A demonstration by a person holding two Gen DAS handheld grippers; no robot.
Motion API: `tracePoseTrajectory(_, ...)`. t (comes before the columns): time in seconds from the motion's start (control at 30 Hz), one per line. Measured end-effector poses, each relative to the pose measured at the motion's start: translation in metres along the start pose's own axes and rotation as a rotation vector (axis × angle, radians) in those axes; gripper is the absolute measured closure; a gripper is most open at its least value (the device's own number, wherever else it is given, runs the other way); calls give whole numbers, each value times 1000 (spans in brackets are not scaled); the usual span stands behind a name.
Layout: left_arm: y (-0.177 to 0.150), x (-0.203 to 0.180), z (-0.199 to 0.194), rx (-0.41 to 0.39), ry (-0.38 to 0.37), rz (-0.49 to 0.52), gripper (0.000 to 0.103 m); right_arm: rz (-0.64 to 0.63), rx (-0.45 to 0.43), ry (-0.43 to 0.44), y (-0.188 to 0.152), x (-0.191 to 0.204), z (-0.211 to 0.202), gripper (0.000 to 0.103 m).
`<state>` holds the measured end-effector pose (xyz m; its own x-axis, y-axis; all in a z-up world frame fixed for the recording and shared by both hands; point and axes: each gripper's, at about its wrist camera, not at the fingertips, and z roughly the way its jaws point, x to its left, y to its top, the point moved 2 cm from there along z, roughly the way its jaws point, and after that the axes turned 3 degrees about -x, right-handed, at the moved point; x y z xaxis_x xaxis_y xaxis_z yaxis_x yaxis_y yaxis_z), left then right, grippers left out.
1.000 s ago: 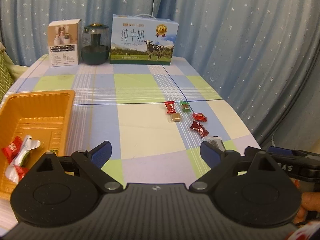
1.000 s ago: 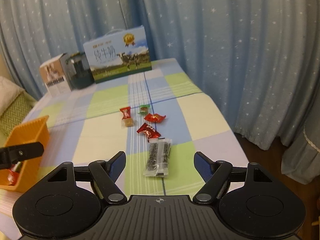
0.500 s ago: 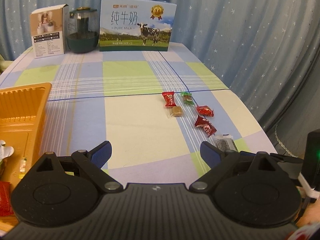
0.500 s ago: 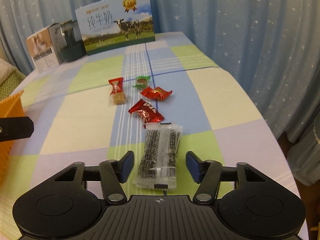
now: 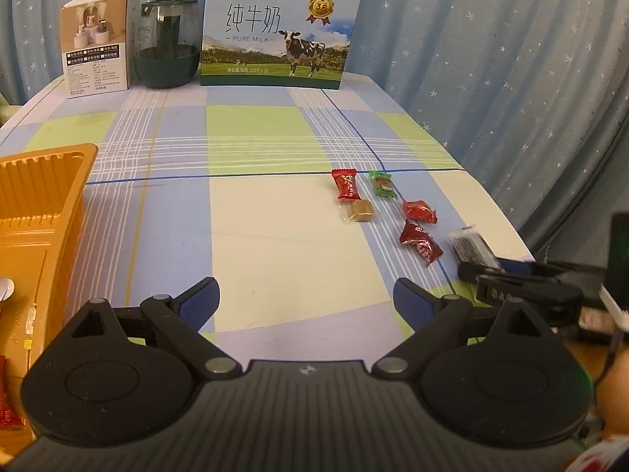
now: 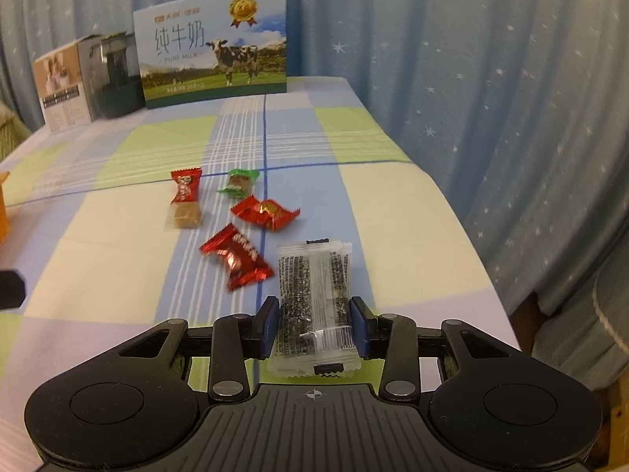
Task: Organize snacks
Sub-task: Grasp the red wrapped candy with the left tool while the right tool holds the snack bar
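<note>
My right gripper point(image 6: 314, 324) is shut on a clear packet of black sesame bar point(image 6: 312, 287) lying on the checked tablecloth; the packet also shows in the left wrist view point(image 5: 469, 246). Ahead lie several wrapped candies: a red one point(image 6: 236, 259), another red one point(image 6: 265, 212), a green one point(image 6: 238, 183), a red one point(image 6: 184, 187) and a tan one point(image 6: 184, 216). My left gripper point(image 5: 306, 299) is open and empty above the table's near edge. An orange tray point(image 5: 35, 204) stands at the left with a red candy point(image 5: 6, 413) in it.
A milk carton box point(image 5: 275, 35), a dark jar point(image 5: 167, 55) and a small white box point(image 5: 98, 43) stand along the back edge. Blue starred curtains hang behind and to the right. The table's right edge point(image 6: 468, 232) drops off close to the packet.
My right gripper moved forward and down over the sesame packet and closed on its near end. My left gripper shifted slightly right, so less of the tray shows.
</note>
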<state>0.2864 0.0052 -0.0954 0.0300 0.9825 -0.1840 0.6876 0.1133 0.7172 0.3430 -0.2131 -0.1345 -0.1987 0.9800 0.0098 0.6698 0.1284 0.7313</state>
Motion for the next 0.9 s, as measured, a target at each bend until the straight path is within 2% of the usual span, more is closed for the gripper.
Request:
tracePoseTrajectory(0.1,1,2,4,-3,1,-4,9,-61,22,9,6,6,11,64)
tracePoseTrajectory(0.17,1,4,7,-4,6,-10,9,-90,31,47,8,12,13,64)
tracePoseTrajectory(0.37,0,5,21,-1,3,-25,9,-107,42,262,-4,25,3,64)
tracePoseTrajectory(0.47,0,1,33,-1,-10,-28,13,-35,24,216,-10,14,-2,64)
tracePoseTrajectory(0.57,-1,-8,49,6,-48,-29,23,49,4,160,-16,-1,-6,64)
tracePoseTrajectory(0.7,0,-26,67,-5,-89,-25,38,85,-23,110,-20,-13,-15,64)
tracePoseTrajectory(0.73,1,-30,71,-13,-94,-26,46,90,-27,102,-21,-15,-17,64)
tracePoseTrajectory(0.83,1,-42,83,-9,-107,-27,58,99,-34,83,-25,-19,-20,64)
tracePoseTrajectory(0.9,1,-48,92,-3,-106,-17,63,112,-39,74,-26,-23,-22,64)
